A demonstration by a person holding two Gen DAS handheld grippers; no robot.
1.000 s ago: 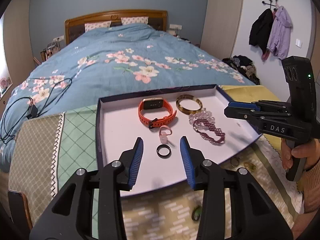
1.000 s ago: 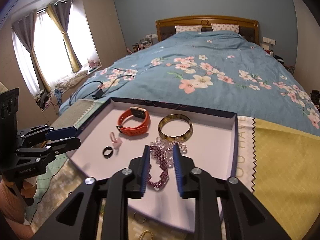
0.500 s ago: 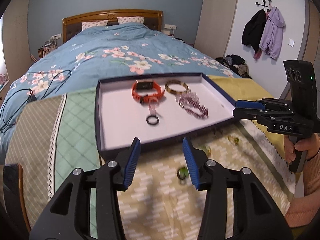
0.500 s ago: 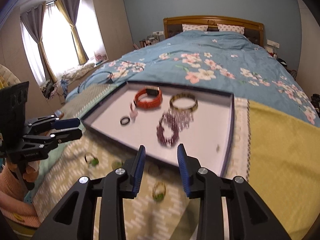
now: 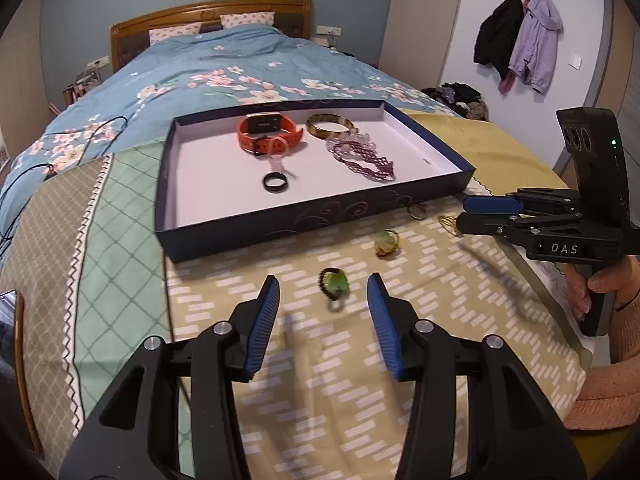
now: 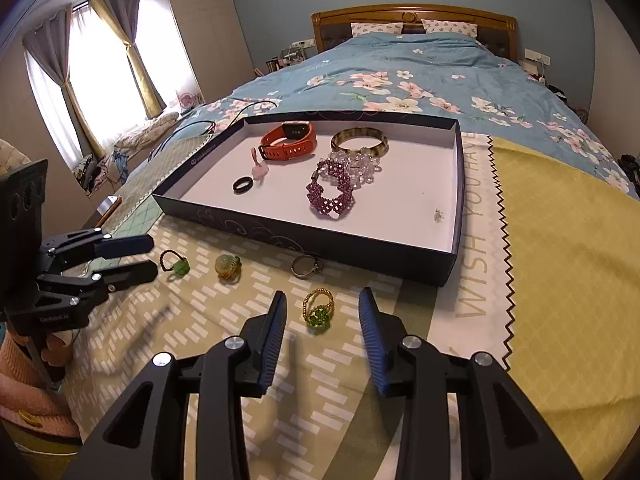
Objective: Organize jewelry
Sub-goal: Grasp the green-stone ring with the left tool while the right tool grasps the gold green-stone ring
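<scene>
Left wrist view: the left gripper (image 5: pixel 323 300) tilts down over the patterned cloth (image 5: pixel 304 360), its jaws partly apart and holding nothing; they have just been opening. A green-stone ring (image 5: pixel 334 281) lies on the cloth between the fingertips, touching neither. A yellowish ring (image 5: pixel 387 241) lies beyond the right-hand jaw, near the dark box tray (image 5: pixel 304 216). A second ago these jaws framed the black ring (image 5: pixel 275 181) inside the tray; now the tray sits well ahead of them.

Right wrist view: the right gripper (image 6: pixel 322 314) also slants down, jaws partly apart and empty, likewise just opening. A gold beaded ring with a green stone (image 6: pixel 318 312) lies between the tips, untouched. Earlier they hung over the purple beaded bracelet (image 6: pixel 330 196), which now rests in the tray ahead.
</scene>
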